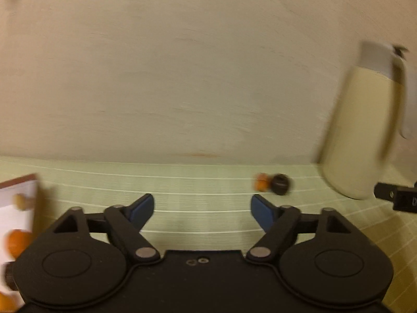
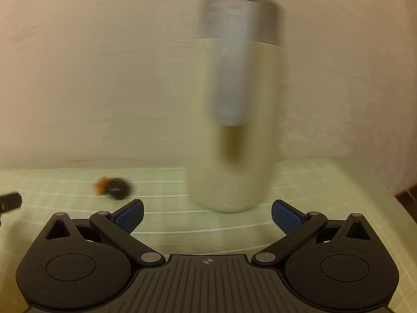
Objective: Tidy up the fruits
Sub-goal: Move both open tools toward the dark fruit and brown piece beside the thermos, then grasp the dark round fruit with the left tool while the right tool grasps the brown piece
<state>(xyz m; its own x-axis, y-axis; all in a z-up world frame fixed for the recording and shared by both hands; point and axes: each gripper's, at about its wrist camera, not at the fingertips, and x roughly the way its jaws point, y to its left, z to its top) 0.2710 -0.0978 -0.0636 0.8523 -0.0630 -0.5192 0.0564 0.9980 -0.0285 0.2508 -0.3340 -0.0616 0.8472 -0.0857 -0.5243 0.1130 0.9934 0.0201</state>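
Note:
In the left wrist view, a white tray with a brown rim (image 1: 10,217) shows at the left edge. It holds an orange fruit (image 1: 17,242) and a small tan one (image 1: 22,200), both blurred. My left gripper (image 1: 202,212) is open over the pale green striped cloth (image 1: 195,182), with nothing between its blue pads. Ahead to its right lie a small orange thing (image 1: 260,182) and a dark round thing (image 1: 281,184), touching each other. My right gripper (image 2: 207,217) is open and empty too. The same orange and dark pair (image 2: 112,186) lies to its front left.
A tall cream jug with a grey top (image 2: 232,130) stands on the cloth just ahead of the right gripper and appears at the right of the left wrist view (image 1: 359,130). A plain beige wall (image 1: 182,65) closes off the cloth's far edge. Both views are motion-blurred.

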